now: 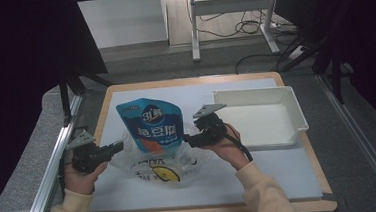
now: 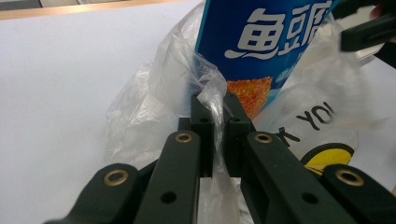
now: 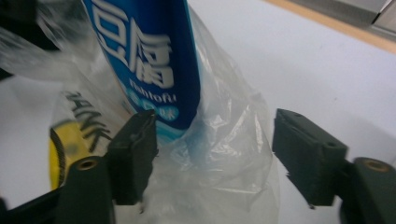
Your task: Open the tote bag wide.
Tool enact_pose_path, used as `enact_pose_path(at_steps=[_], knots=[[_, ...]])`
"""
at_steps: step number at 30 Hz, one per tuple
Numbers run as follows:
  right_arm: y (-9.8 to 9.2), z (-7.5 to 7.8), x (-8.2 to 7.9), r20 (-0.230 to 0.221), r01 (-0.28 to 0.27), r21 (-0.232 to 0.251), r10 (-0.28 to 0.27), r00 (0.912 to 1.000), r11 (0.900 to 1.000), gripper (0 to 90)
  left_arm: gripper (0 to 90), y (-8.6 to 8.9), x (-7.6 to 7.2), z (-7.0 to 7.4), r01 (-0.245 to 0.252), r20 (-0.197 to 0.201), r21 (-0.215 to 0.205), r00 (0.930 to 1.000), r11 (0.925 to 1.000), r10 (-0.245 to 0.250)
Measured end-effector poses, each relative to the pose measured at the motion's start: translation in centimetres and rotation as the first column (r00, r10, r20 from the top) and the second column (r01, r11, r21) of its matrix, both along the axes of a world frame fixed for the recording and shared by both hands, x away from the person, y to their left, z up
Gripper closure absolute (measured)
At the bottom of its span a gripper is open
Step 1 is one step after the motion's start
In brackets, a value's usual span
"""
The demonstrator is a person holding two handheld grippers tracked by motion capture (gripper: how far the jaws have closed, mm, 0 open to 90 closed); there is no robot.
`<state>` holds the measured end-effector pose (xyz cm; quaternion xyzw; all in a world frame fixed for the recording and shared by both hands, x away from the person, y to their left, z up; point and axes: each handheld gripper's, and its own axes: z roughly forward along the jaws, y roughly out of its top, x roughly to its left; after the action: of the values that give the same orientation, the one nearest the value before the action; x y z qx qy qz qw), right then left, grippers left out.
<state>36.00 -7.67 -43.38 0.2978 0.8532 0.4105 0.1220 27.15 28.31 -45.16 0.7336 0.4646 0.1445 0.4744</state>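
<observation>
On white mat (image 1: 291,171) w/ tray (image 1: 296,109) (wood-edged table): left tool (image 2: 218,105) pinches plastic bag (image 2: 140,116), right tool (image 3: 212,144) released.

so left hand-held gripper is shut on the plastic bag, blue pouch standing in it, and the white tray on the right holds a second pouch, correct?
Not quite. The high view shows the white tray empty. The left hand-held gripper does pinch the plastic bag, with the blue pouch standing in it.

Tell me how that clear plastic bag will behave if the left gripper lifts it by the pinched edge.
The clear plastic bag looks thin and crumpled, so it will probably hang limp. The left gripper pinches only a twisted strip, which may slip or stretch. The blue pouch stands in it, so its weight would likely pull the film taut or tip over.
</observation>
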Motion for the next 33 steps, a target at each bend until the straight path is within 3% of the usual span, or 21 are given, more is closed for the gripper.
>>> enact_pose_path(at_steps=[5,8,13,17,23,33], knots=[[-0.4,-0.6,-0.1,0.01,0.031,-0.044,-0.03,0.9995,0.999,74.7,86.4,0.0,0.0,-0.1,-0.003,-0.003,0.003,1.0,1.0,0.003],[-0.7,-1.0,-0.2,0.012,0.056,-0.041,-0.056,0.9984,0.998,84.0,86.3,0.1,0.1,-0.3,-0.005,-0.006,0.007,1.0,1.0,0.005],[-1.2,-2.4,-0.8,0.049,0.111,-0.047,-0.109,0.9929,0.993,87.5,86.4,0.4,0.4,-1.1,-0.025,-0.021,0.022,0.9995,0.9995,0.025],[-0.9,-3.6,-1.6,0.096,0.134,-0.093,-0.125,0.9875,0.987,88.1,86.5,0.4,0.9,-2.1,-0.04,-0.042,0.036,0.9983,0.9986,0.041],[-0.6,-5.9,-2.2,0.086,0.142,-0.113,-0.133,0.9874,0.983,88.3,86.6,0.4,1.7,-3.7,-0.053,-0.067,0.074,0.9961,0.9959,0.058],[-0.2,-8.0,-2.3,0.071,0.143,-0.131,-0.135,0.9883,0.981,88.3,86.6,0.5,3.2,-5.9,-0.068,-0.107,0.113,0.991,0.9912,0.08]])
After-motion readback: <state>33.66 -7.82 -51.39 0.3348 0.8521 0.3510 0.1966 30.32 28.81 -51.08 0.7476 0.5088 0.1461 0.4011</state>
